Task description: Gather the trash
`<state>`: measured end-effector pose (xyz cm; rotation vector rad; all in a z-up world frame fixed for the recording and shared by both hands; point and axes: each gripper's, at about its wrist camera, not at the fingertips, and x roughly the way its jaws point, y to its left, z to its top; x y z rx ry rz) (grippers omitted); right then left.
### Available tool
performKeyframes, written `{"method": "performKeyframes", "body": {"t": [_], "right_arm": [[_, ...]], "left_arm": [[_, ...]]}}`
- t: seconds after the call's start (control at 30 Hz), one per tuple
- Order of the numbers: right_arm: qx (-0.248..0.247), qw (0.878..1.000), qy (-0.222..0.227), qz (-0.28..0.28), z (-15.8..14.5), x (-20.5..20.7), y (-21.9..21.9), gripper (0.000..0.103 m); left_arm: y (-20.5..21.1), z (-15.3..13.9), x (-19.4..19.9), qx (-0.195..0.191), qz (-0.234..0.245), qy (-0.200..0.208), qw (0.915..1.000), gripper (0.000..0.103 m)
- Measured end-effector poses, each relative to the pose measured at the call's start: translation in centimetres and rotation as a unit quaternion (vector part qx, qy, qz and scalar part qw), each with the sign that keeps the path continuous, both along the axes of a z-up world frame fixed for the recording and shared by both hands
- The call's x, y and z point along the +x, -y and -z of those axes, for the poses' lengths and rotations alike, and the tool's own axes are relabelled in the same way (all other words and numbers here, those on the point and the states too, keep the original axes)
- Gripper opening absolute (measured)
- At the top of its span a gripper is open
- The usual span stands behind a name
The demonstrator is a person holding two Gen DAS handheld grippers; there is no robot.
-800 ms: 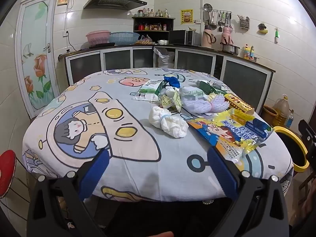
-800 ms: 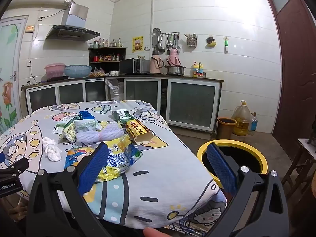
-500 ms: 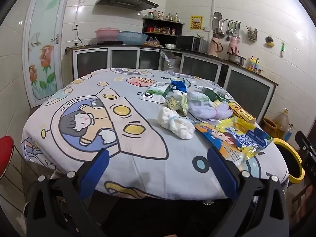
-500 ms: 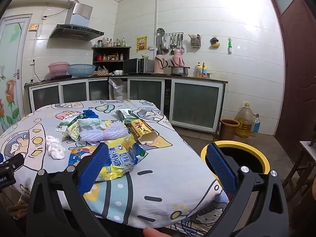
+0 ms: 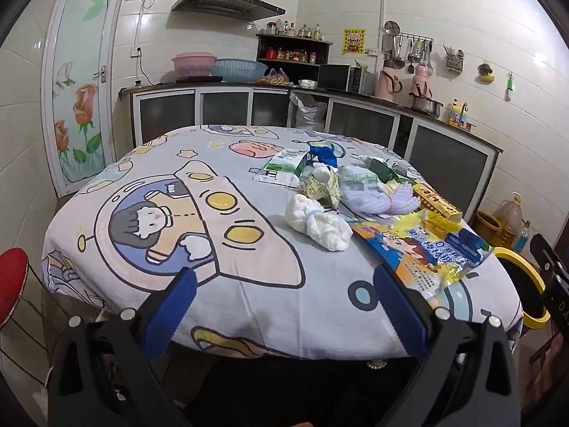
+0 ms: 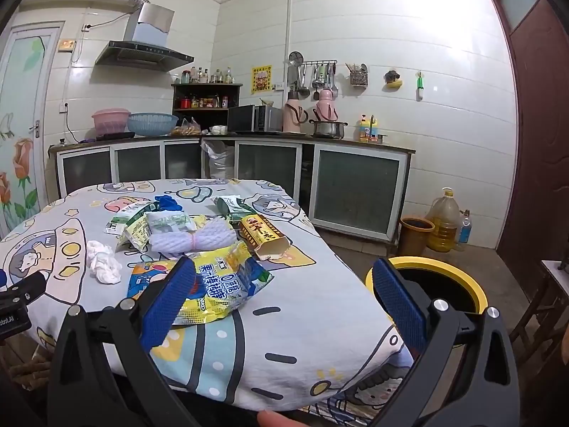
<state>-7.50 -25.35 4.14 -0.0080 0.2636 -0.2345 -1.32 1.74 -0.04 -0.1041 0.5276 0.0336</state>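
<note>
Trash lies on a round table with a cartoon cloth [image 5: 220,249]: a white crumpled wad [image 5: 316,222] [image 6: 104,261], a yellow-blue snack bag [image 5: 423,249] [image 6: 213,284], a white foam net [image 5: 373,195] [image 6: 193,236], a yellow-brown carton [image 6: 263,236] [image 5: 435,201], green-white wrappers [image 5: 284,167] and a blue scrap [image 5: 325,154]. A black bin with a yellow rim [image 6: 426,284] [image 5: 530,295] stands to the table's right. My left gripper [image 5: 284,302] is open, short of the table's near edge. My right gripper [image 6: 284,295] is open, above the table's right edge beside the bin.
Kitchen counters [image 6: 270,142] with cabinets run behind the table. A red stool [image 5: 10,284] is at the left. An oil jug [image 6: 442,226], a brown pot [image 6: 414,235] and a bottle stand on the floor by a dark red door [image 6: 537,142].
Both grippers have risen and tilted a little, so the table sits lower in both views. The trash has not moved. Both stay open.
</note>
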Motion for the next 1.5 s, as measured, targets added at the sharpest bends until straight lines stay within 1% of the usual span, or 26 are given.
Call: {"method": "performKeyframes", "body": {"t": [1.5], "right_arm": [[0.002,1.0,-0.001,0.0,0.0,0.14,-0.17,0.096]], "left_arm": [[0.01,0.51,0.26,-0.002,0.009,-0.01,0.9999,0.096]]}}
